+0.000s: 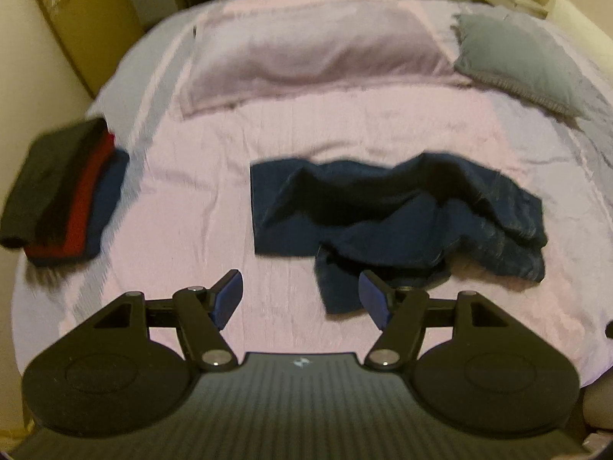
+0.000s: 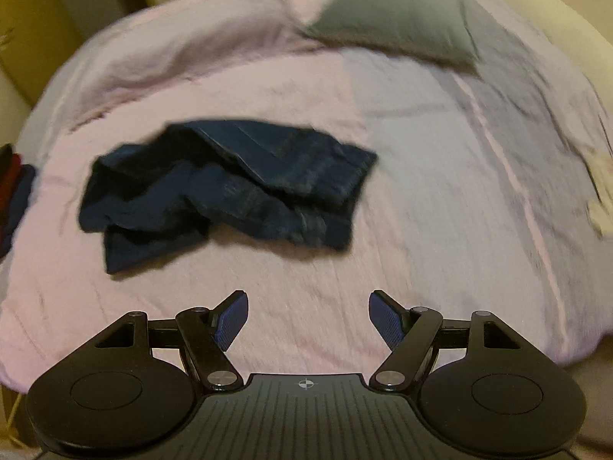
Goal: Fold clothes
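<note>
Crumpled navy garment [image 1: 398,214] lies mid-bed [image 1: 199,207]; folded stack [image 1: 65,191] sits at its left edge. Left gripper [image 1: 300,299] and right gripper [image 2: 308,320] both gape, empty.

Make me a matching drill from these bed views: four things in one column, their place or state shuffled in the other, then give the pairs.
Things:
1. dark blue garment
2. folded stack
3. grey pillow
4. left gripper

Place or state:
A. open, holding nothing
B. far right corner of the bed
C. crumpled, mid-bed
D. left edge of the bed, red layer showing

Pairs: 1-C, 2-D, 3-B, 4-A
</note>
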Action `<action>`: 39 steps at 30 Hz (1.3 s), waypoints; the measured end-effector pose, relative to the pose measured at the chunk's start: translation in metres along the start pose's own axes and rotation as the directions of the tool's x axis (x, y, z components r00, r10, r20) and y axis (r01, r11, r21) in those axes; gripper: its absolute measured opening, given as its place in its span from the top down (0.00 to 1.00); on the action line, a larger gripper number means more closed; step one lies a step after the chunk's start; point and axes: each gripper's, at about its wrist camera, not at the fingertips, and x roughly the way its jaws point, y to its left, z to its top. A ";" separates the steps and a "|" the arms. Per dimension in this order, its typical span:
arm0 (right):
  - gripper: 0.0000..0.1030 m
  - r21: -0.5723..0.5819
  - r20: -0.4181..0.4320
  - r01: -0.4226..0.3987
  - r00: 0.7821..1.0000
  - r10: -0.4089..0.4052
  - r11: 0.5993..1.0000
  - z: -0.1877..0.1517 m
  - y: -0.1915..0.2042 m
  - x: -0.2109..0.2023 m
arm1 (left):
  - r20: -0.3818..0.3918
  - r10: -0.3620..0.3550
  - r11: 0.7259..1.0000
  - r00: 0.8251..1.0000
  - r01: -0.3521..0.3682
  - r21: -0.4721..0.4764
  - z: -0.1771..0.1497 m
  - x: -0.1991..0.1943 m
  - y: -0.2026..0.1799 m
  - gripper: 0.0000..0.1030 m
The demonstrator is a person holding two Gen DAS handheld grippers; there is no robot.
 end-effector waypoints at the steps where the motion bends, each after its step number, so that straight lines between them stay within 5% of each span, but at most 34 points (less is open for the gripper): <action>1: 0.29 0.023 -0.022 0.006 1.000 -0.006 1.000 -0.003 -0.003 0.006 | -0.015 -0.008 1.000 1.000 0.008 -0.018 -0.006 0.008 0.005 0.38; 9: 0.29 0.166 -0.127 0.021 0.992 0.001 0.986 -0.011 -0.035 0.063 | -0.115 -0.017 0.993 0.993 0.004 -0.114 -0.041 0.066 0.021 0.38; 14: 0.29 0.356 -0.095 -0.078 0.988 0.119 0.931 -0.004 -0.063 0.106 | -0.136 -0.031 0.994 0.990 0.017 -0.107 -0.055 0.105 0.004 0.38; 20: 0.29 0.620 0.027 -0.231 0.961 0.274 0.750 -0.007 -0.093 0.147 | -0.125 -0.090 0.964 0.988 0.055 -0.260 -0.065 0.141 -0.001 0.38; 28: 0.29 0.837 0.245 -0.401 0.884 0.399 0.374 -0.012 -0.132 0.202 | -0.082 -0.169 0.846 0.982 0.102 -0.524 -0.081 0.163 0.020 0.38; 31: 0.29 0.856 0.286 -0.423 0.867 0.409 0.299 -0.010 -0.133 0.221 | -0.090 -0.175 0.834 0.980 0.099 -0.542 -0.085 0.167 0.022 0.38; 33: 0.31 0.855 0.298 -0.437 0.855 0.424 0.280 -0.005 -0.129 0.235 | -0.097 -0.162 0.836 0.982 0.085 -0.543 -0.086 0.170 0.020 0.38; 35: 0.64 0.839 0.319 -0.466 0.839 0.442 0.280 0.000 -0.124 0.245 | -0.092 -0.151 0.838 0.984 0.078 -0.539 -0.085 0.172 0.019 0.38; 36: 0.73 0.831 0.310 -0.466 0.841 0.444 0.303 0.004 -0.122 0.246 | -0.086 -0.146 0.839 0.986 0.077 -0.538 -0.085 0.172 0.018 0.38; 39: 0.80 0.779 0.308 -0.477 0.856 0.415 0.406 0.016 -0.123 0.228 | -0.076 -0.142 0.855 0.987 0.084 -0.511 -0.081 0.174 0.013 0.38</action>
